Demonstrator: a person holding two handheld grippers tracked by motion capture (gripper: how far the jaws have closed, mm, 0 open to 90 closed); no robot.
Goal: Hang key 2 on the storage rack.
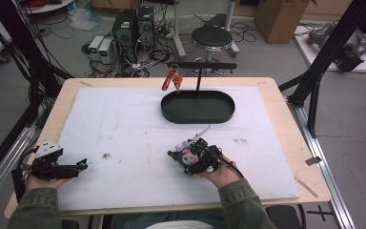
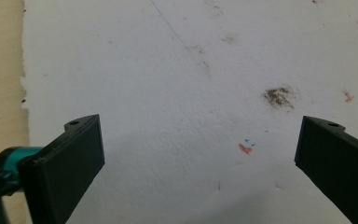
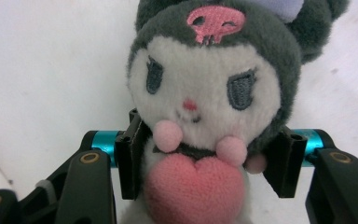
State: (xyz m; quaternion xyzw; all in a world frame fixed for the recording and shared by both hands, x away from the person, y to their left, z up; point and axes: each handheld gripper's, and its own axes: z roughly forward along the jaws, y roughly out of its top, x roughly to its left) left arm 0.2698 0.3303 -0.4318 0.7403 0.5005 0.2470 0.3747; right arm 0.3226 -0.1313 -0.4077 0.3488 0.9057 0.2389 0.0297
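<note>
Two grippers work the white foam mat [image 1: 124,129] in the high view: my left gripper [image 1: 78,166] rests near the left edge, my right gripper [image 1: 190,157] holds the plush doll [image 1: 185,153] mid-front, well short of the black oval tray [image 1: 198,107] with its hanger stand [image 1: 201,67] and red charm [image 1: 170,79]. Left gripper view: jaws spread wide over bare, stained foam, wooden table edge [image 2: 2,70] alongside. Right gripper view: jaws pinch the doll's [image 3: 205,107] soft fuzzy body at both sides, beside its pink heart.
</note>
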